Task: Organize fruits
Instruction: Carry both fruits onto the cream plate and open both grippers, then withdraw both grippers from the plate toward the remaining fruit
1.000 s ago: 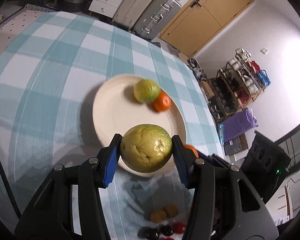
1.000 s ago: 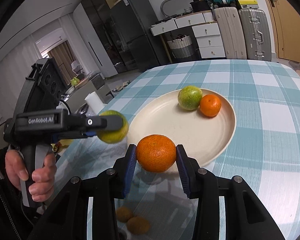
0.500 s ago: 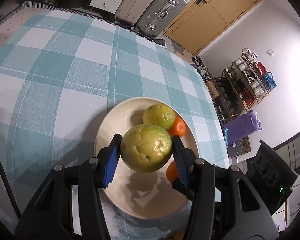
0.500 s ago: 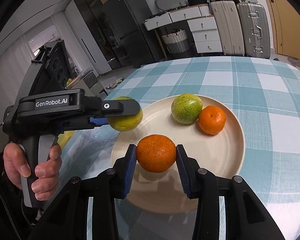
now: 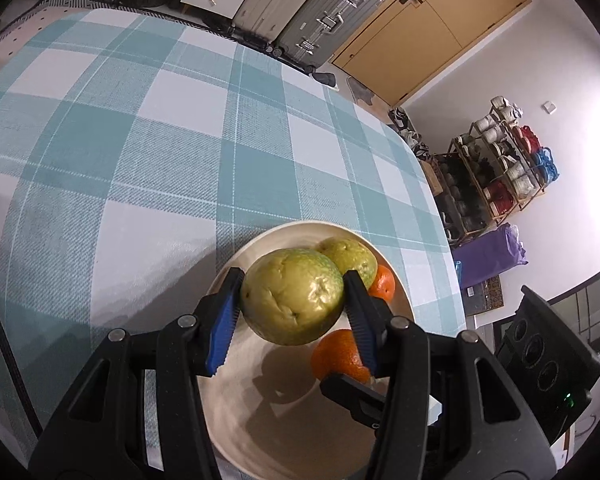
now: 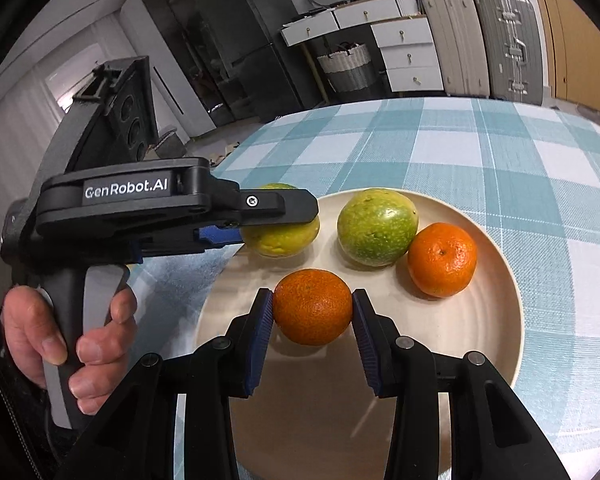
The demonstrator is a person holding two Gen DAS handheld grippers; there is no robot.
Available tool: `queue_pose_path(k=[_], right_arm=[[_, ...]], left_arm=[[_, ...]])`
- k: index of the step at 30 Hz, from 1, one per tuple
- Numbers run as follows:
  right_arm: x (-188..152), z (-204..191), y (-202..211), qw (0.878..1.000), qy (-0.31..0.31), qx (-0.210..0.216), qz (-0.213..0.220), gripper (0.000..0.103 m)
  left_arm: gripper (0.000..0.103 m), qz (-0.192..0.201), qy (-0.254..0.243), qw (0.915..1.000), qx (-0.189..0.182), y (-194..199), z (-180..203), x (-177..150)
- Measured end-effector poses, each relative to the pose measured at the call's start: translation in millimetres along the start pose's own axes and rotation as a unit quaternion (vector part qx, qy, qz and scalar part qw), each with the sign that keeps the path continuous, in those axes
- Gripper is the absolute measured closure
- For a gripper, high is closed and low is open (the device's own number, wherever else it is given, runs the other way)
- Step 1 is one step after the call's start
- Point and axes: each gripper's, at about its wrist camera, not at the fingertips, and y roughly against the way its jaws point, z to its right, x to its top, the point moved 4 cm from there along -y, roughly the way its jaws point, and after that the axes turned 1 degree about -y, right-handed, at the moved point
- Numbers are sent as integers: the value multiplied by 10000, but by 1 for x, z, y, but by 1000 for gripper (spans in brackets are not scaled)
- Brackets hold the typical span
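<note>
Cream plate [image 6: 500, 320]: above it, the left hand-held gripper [image 5: 292, 300] pinches a yellow-green fruit [image 5: 294, 296]; the right hand-held gripper [image 6: 312, 312] pinches an orange [image 6: 314, 306].

The left gripper [image 5: 293, 307] is seen low in its own view, jaws clamped. In the right wrist view it is held at the left by a hand [image 6: 66, 338]. The right gripper [image 6: 313, 317] sits bottom centre, likewise clamped.

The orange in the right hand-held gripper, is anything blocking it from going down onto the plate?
Nothing visible does. The orange hangs over a bare patch of the plate; the green fruit and other orange sit farther back.
</note>
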Motion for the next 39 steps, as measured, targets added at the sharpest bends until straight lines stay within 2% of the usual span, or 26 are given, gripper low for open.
queue_pose_path(k=[8,10,11,13,14,15,17,21,26,32,39], right_arm=[[7,-2,-10,10000,26,-69,-20,61],[9,-4,-6,10000,7,-6,91,48],[11,-6,-3,9998,30,32,183,46],[12,-9,2,9996,98,-23,257,37],[12,-9,4,9995,110,-59,287,35],[12,-9,8,9994,103,-62,322,35],[10,-8,17,9991,78,-112,405,34],[4,-2,35,9980,13,-248,578,25],[-6,3,58,9969,5,-417,673,24],[-16,6,82,9950,-10,-566,818,18],[-26,5,101,9931,-43,-739,908,13]], left_arm=[[55,-28,7,10000,-15,-9,2,4],[55,-8,10,10000,11,-7,4,7],[53,6,16,10000,0,-5,4,8],[40,82,7,10000,-12,1,6,11],[29,125,19,9999,36,5,6,12],[26,179,23,9998,72,9,6,12],[26,264,19,9995,143,17,7,12],[26,295,70,9993,218,30,6,6],[25,357,68,9988,331,48,9,-9],[25,436,-55,9980,446,66,18,-30],[23,525,-318,9959,664,84,27,-55]])
